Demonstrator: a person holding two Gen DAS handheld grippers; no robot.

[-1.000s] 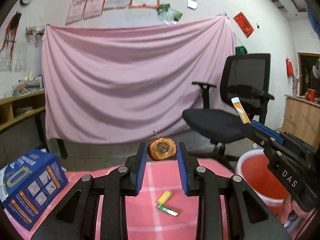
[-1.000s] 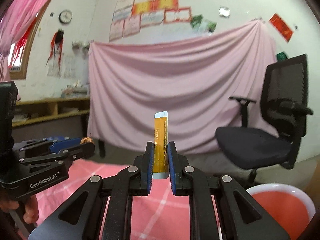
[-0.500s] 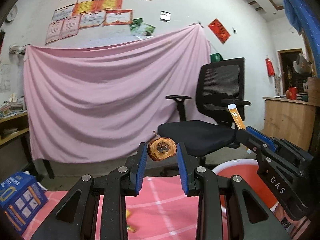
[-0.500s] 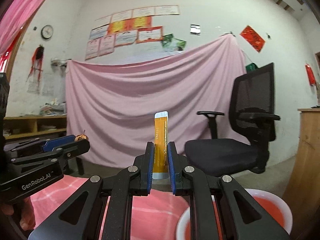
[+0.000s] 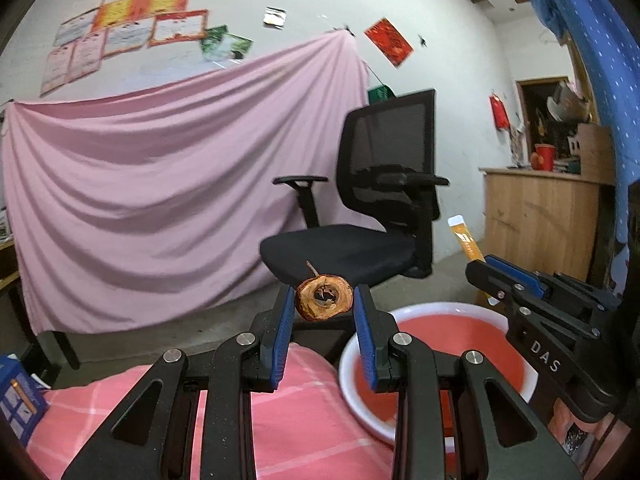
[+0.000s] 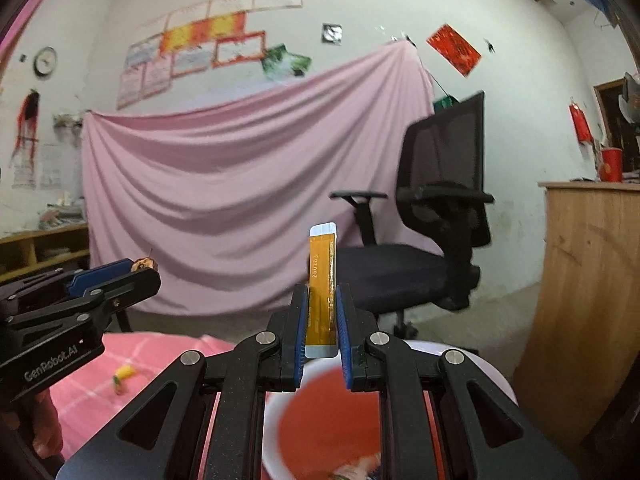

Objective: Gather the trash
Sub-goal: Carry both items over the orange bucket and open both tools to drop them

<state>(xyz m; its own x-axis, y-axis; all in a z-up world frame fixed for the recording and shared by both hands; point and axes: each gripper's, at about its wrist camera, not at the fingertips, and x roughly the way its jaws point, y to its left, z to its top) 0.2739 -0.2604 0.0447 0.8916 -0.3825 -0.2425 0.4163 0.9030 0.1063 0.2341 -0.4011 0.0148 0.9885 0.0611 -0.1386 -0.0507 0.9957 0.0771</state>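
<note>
**A:** So the left gripper point(image 5: 323, 307) is clamped on that browned apple core point(image 5: 324, 303), pinched right at the tips of the blue pads, stem sticking up. The right gripper point(image 6: 321, 320) is squeezing an orange sachet point(image 6: 321, 288) standing upright between its fingers. Both are up in the air near the red bin point(image 5: 440, 350).

**B:** Which one's actually over the bin, though?

**A:** From its own camera the right one looks lined up above the rim, with some wrappers visible at the bottom. The left looks like it's beside the near edge, partly over the pink checked tablecloth point(image 5: 304, 408).

**B:** Then my worry is the core. Let go there and I'd guess it clips the white rim or lands on the cloth and rolls.

**A:** Yeah, and it's a tip-only hold on something round, so it could slip early. The sachet is light and flat, so it might flutter sideways. Also there's a yellow wrapper point(image 6: 124, 372) on the table, not collected yet.
</note>
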